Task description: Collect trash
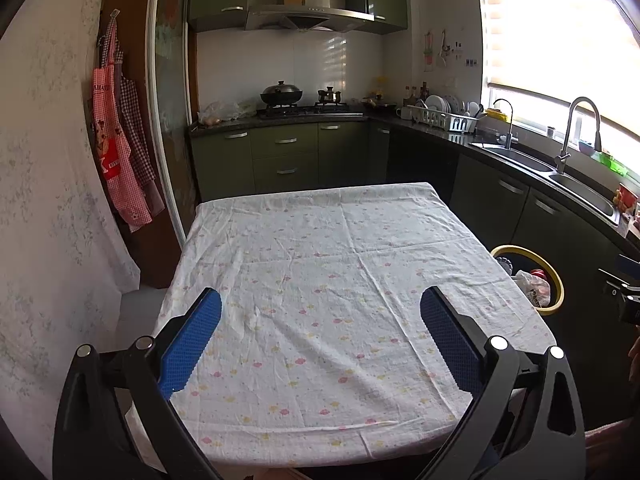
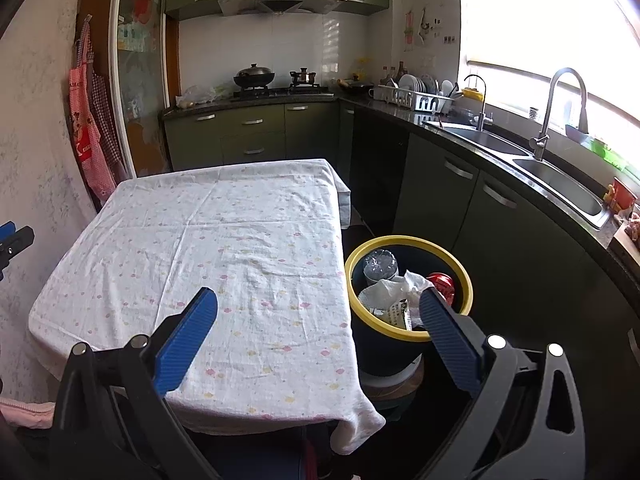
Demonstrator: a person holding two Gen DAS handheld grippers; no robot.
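Yellow-rimmed, the bin [image 2: 408, 292] stands just beside the right edge of the bench [image 2: 200, 240], and the trash already sits inside it: crumpled paper [image 2: 386, 290], a clear bottle [image 2: 380, 264], a red can [image 2: 440, 282] and a printed wrapper [image 2: 400, 314]. The bottle seems to stand on end, its long axis pointing up toward us; we cannot tell which way the can lies. On the cloth we see no loose trash, so we judge the collecting is done or nearly so.

Our right claw [image 2: 318, 300] hangs spread over the bench edge and the bin rim, pinching nothing. Our left claw [image 1: 320, 300] is spread too, empty, above the near half of the cloth.

If anything is left, we should check the bench edges, then carry each piece over the rim before letting go. The bin looks full enough that light paper could slide off.
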